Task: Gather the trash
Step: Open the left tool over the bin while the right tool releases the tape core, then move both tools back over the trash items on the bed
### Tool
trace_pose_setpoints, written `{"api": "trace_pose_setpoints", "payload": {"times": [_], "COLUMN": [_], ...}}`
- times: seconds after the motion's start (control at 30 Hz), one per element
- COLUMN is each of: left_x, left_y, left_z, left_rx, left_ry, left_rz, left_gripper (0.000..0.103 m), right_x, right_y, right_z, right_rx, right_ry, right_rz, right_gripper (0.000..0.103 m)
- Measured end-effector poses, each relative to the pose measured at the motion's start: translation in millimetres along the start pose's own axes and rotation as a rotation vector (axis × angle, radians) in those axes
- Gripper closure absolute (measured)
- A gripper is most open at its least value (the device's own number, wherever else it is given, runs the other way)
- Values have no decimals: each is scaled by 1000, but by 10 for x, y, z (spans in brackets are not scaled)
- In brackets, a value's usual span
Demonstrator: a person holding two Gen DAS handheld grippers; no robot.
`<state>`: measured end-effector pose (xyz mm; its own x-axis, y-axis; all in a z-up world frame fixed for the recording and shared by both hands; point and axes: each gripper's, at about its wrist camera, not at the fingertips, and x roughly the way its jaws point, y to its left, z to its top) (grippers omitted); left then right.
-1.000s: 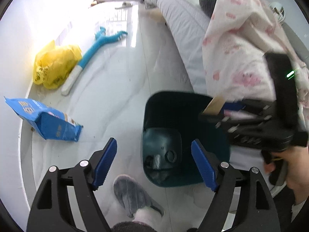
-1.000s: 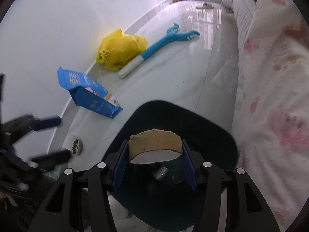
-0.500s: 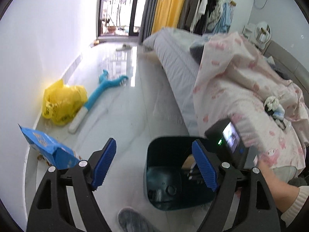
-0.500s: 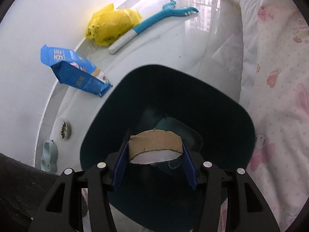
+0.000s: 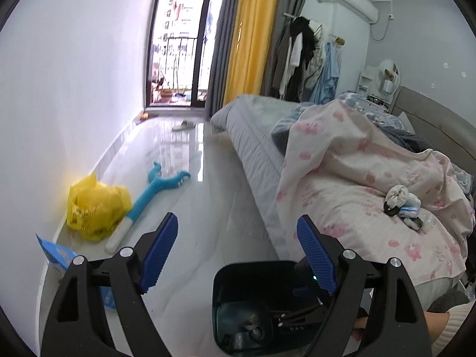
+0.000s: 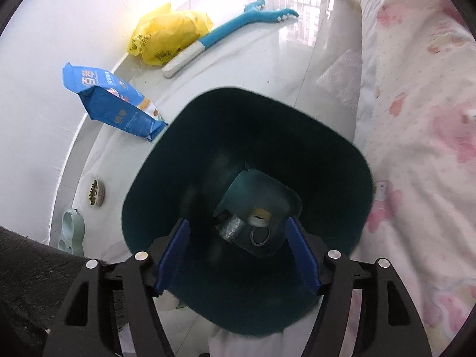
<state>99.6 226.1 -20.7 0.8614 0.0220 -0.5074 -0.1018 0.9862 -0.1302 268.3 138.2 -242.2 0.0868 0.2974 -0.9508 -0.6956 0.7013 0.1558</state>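
The right gripper hangs over the mouth of the dark teal plastic waste bin, pointing steeply down into it. Its jaws have just been opening and nothing sits between the blue pads now — released, empty. At the bottom of the bin lie a pale cardboard tape ring, a crumpled silvery foil lump and a dark ring, so at least those pieces count as collected.

The left gripper is spread wide with nothing in it, and looks out level across the room; the same bin shows at the near edge of its view, beside the bed with the pink-patterned quilt.

Out on the glossy white floor, left of the bin, a blue printed snack bag lies on its side near the wall. Farther off sit a crumpled yellow plastic bag and, just beside it, a long blue-and-white plastic grabber toy.

The task looks partly done: the blue bag and the yellow bag are likely left to pick up.
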Motion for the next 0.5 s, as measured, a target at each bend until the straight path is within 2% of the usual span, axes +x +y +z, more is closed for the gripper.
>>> {"api": "trace_pose_setpoints", "payload": {"times": [0.13, 0.3, 0.5], "left_x": [-4, 39, 119], "left_y": [-124, -373, -726], "left_z": [63, 146, 204], "left_rx": [-1, 10, 38], "left_ry": [-22, -41, -58], "left_rz": [-20, -47, -86], "left_gripper": [18, 17, 16], "right_x": [-252, -700, -1180], "right_y": [-34, -116, -365], "right_z": [-43, -103, -218], "right_rx": [-3, -14, -1], "right_ry": [-66, -194, -327], "right_rz": [25, 50, 32], "right_gripper": [30, 27, 23]}}
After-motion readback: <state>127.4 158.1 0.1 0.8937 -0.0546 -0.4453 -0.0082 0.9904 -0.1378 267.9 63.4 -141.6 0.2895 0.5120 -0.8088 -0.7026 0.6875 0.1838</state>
